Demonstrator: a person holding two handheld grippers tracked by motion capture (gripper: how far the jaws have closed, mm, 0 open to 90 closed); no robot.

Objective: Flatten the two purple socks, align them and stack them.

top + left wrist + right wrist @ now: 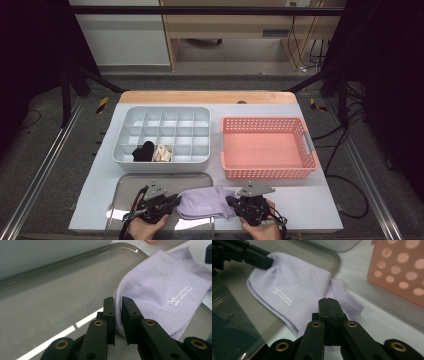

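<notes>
A lilac sock point(205, 201) with a small white logo lies half on the metal tray point(125, 182) and half on the table. My left gripper point(175, 200) is shut on its left edge, and the left gripper view shows the sock point(162, 290) running in between the jaws of that gripper point(118, 301). My right gripper point(229, 202) sits at the sock's right end. In the right gripper view its jaws point(328, 301) are pressed together over the sock point(294, 285), with no cloth seen between them. The left gripper point(265, 261) pinches the far corner there.
A grey divided organizer point(162, 132) stands behind the tray, with a black sock point(144, 151) and a cream sock point(162, 153) in its front cells. A pink perforated basket point(267, 147) sits to the right, close to my right gripper. The table's front edge is just behind both hands.
</notes>
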